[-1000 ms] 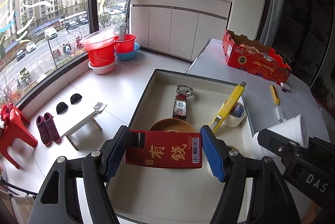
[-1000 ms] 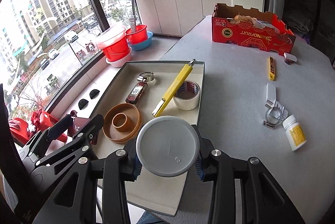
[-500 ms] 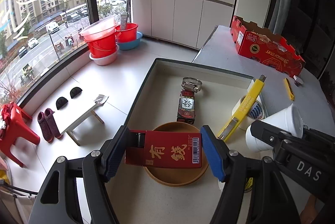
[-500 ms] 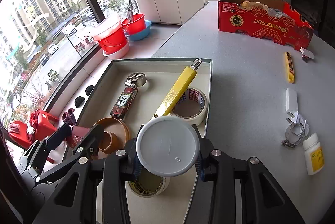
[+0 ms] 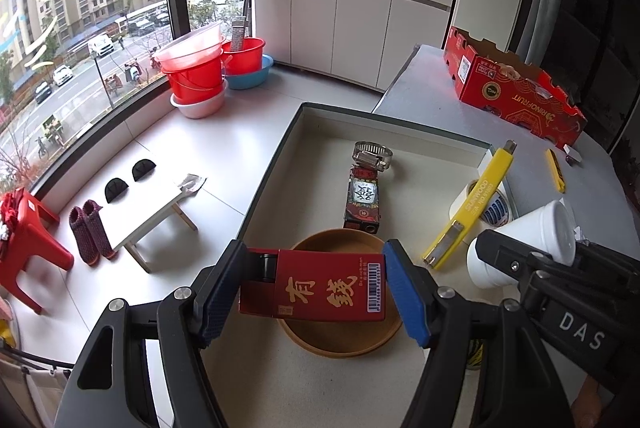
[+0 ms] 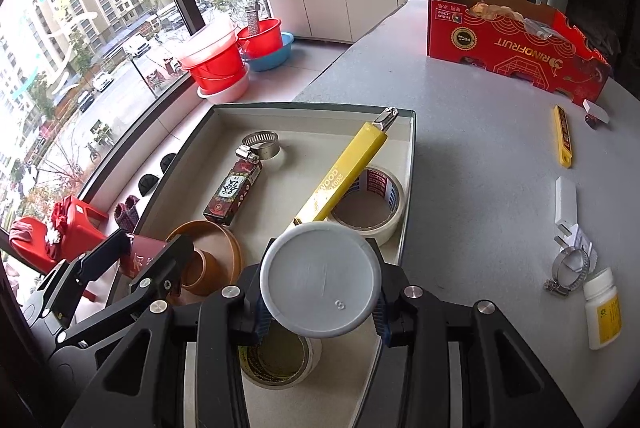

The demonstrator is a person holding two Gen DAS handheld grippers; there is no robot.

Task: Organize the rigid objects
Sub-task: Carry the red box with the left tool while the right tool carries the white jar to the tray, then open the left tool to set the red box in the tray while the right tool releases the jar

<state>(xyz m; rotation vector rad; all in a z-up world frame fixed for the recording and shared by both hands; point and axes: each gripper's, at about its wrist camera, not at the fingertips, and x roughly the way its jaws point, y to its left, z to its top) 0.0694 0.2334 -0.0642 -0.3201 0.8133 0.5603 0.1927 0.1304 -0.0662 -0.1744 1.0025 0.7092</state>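
A red box (image 5: 320,286) printed with gold Chinese characters, a barcode and small "rich man" lettering is clamped lengthwise between the blue pads of the left gripper (image 5: 308,288), held above a brown round dish (image 5: 340,336) in the tray (image 5: 276,156). A white foam cup (image 6: 320,292), bottom toward the camera and embossed with a small "3", is gripped by the right gripper (image 6: 320,302) over a tape roll (image 6: 280,360) at the tray's near edge. At twelve o'clock from the cup, a yellow utility knife (image 6: 344,176) marked "WOOD" is seen leaning on a white tape roll (image 6: 376,204). At eleven o'clock, a narrow dark box (image 6: 234,192) touches a metal hose clamp (image 6: 260,144). At three o'clock on the table (image 6: 472,156), a white pill bottle (image 6: 602,308) lies beside another clamp (image 6: 568,268). Farthest, at one o'clock, a red carton (image 6: 512,44) reads "RINOFRUIT".
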